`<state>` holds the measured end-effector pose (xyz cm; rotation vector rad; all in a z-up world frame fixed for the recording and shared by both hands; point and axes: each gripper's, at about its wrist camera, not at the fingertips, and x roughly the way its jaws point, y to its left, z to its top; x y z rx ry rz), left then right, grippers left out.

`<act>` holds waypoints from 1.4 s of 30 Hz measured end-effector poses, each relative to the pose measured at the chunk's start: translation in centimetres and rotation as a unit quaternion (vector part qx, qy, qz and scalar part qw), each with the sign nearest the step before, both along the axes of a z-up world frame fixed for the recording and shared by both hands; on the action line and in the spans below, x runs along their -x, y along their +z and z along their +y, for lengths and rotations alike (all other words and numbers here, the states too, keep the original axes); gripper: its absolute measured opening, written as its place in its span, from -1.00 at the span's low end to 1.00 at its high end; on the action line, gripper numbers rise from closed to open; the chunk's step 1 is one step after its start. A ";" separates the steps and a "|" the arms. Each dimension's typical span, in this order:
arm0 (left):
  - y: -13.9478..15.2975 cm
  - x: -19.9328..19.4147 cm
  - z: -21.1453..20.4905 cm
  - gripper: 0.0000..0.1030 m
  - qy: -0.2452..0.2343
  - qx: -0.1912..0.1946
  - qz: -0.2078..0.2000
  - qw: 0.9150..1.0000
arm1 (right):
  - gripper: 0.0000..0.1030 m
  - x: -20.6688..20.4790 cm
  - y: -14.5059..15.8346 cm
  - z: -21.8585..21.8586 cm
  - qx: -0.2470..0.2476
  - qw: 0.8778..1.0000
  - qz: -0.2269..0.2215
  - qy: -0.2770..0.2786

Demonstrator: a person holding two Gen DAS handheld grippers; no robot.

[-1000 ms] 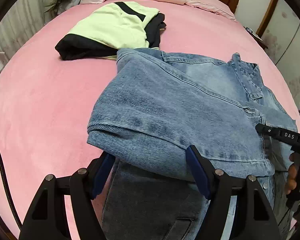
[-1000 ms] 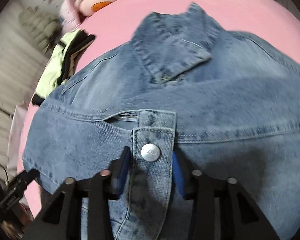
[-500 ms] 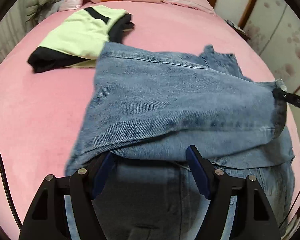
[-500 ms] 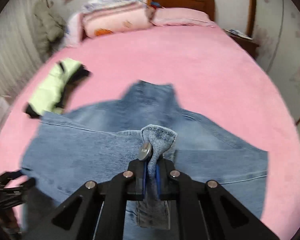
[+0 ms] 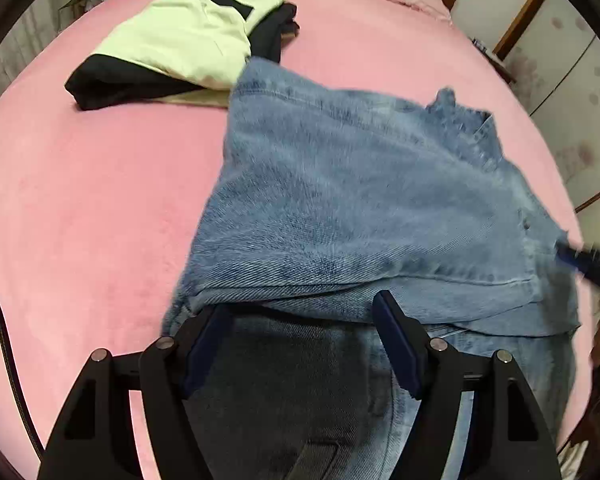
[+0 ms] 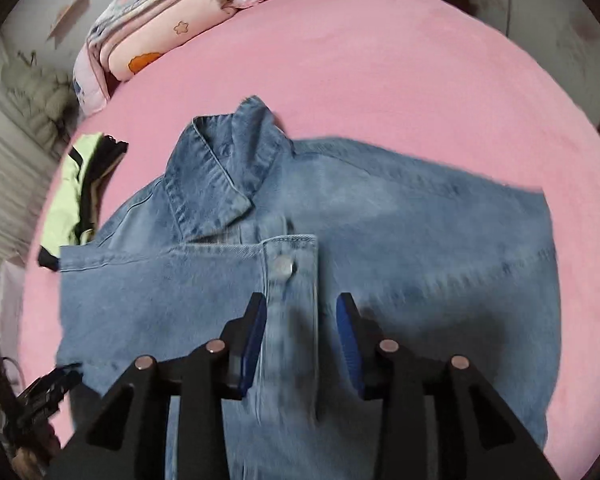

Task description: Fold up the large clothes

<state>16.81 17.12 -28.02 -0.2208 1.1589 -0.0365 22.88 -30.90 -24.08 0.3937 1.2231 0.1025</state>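
The denim jacket lay spread on the pink bed cover, its collar pointing away from the fingers of the right gripper.

The jaws of this right gripper were opening. Between the two blue pads ran the button band of the jacket, but the pads stood apart from the cloth on both sides and did not press it. The metal button sat just beyond the fingertips, on the folded-over front panel, which ended in a straight edge a little further ahead.

The left gripper had its jaws wide, and I cannot tell if they pinched anything. The folded edge of the jacket passed across the tips of both fingers and covered them partly, and darker denim lay below, between the fingers. In the left wrist view the jacket stretched ahead and to the right of these fingers. The right gripper showed there only as a blurred dark bar at the jacket's right corner.

Far ahead and to the left of the left fingers rested a folded pale green and black garment, touching the far corner of the jacket. Pillows lay at the head of the bed, well beyond everything.
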 end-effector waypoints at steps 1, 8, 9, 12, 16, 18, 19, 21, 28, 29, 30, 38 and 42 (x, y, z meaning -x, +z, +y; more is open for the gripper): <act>0.4 0.1 0.2 0.39 0.002 -0.001 -0.002 1.000 | -0.29 0.6 -0.3 -0.1 -0.014 1.000 0.011 0.000; 1.6 -0.8 0.9 0.39 -0.020 0.020 0.021 0.999 | -0.29 3.1 -3.1 2.3 -0.033 0.998 0.055 0.020; 1.7 -0.8 1.0 0.39 -0.026 0.019 0.026 0.999 | -0.29 3.2 -3.1 2.6 -0.033 0.998 0.053 0.020; 3.0 -0.6 1.5 0.39 -0.045 0.002 0.014 0.999 | -0.29 2.8 -3.3 3.2 -0.030 0.998 0.048 0.021; 4.2 -2.4 3.1 0.42 -0.031 -0.019 -0.014 0.999 | -0.29 2.7 -3.4 3.4 -0.030 0.998 0.046 0.021; 3.7 -4.3 3.6 0.42 -0.023 -0.025 -0.019 0.999 | -0.29 2.9 -3.4 3.1 -0.029 0.998 0.043 0.022; 3.1 -5.8 3.7 0.42 -0.019 -0.030 -0.025 0.999 | -0.29 3.0 -3.3 3.2 -0.027 0.998 0.043 0.022; 2.0 -8.2 3.7 0.42 -0.016 -0.039 -0.030 0.999 | -0.29 3.0 -3.2 3.3 -0.026 0.999 0.043 0.021; -3.4 -15.1 3.7 -0.41 -0.035 -0.063 -0.002 0.997 | -0.29 3.4 -3.3 3.3 -0.021 0.999 0.036 0.014; -3.6 -15.3 3.5 -0.50 -0.045 -0.074 0.000 0.996 | -0.29 3.4 -3.2 3.3 -0.019 0.999 0.034 0.014; -3.5 -15.3 3.2 -0.57 -0.053 -0.088 -0.010 0.995 | -0.29 3.5 -3.2 3.5 -0.016 0.999 0.031 0.014; -3.4 -14.4 4.4 -0.70 -0.063 -0.096 -0.046 0.992 | -0.29 3.8 -2.8 5.5 0.038 0.999 0.014 0.033; -4.2 -13.7 5.1 -0.62 -0.068 -0.101 -0.056 0.991 | -0.29 3.8 -3.1 5.8 0.053 0.998 0.011 0.038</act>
